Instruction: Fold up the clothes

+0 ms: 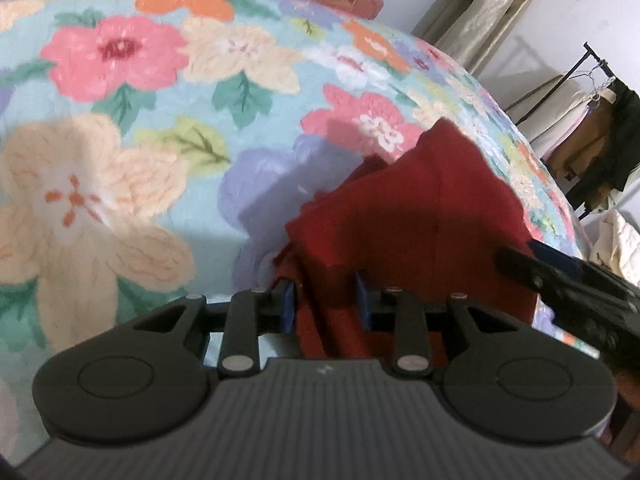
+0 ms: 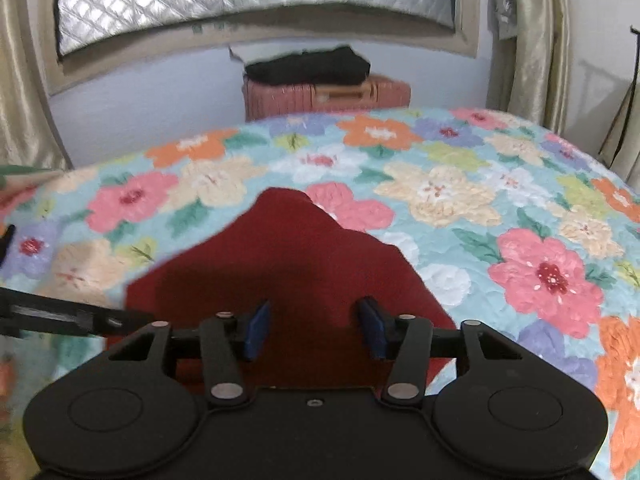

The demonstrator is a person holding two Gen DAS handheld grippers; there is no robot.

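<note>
A red garment (image 1: 404, 216) lies on a floral bedspread (image 1: 120, 128) and is lifted at its near edge. My left gripper (image 1: 325, 300) has red cloth bunched between its blue pads, jaws partly apart, gripping a fold. My right gripper (image 2: 316, 332) sits over the red garment (image 2: 280, 264) with its blue pads wide apart; cloth lies between and under them, and I cannot tell if it is held. The right gripper also shows in the left wrist view (image 1: 560, 280) at the garment's right edge. The left gripper's finger shows in the right wrist view (image 2: 60, 316).
A pink suitcase (image 2: 324, 96) with a black folded item (image 2: 308, 66) on top stands behind the bed. Curtains (image 2: 528, 40) hang at the right. A clothes rack (image 1: 596, 128) with hanging garments stands right of the bed.
</note>
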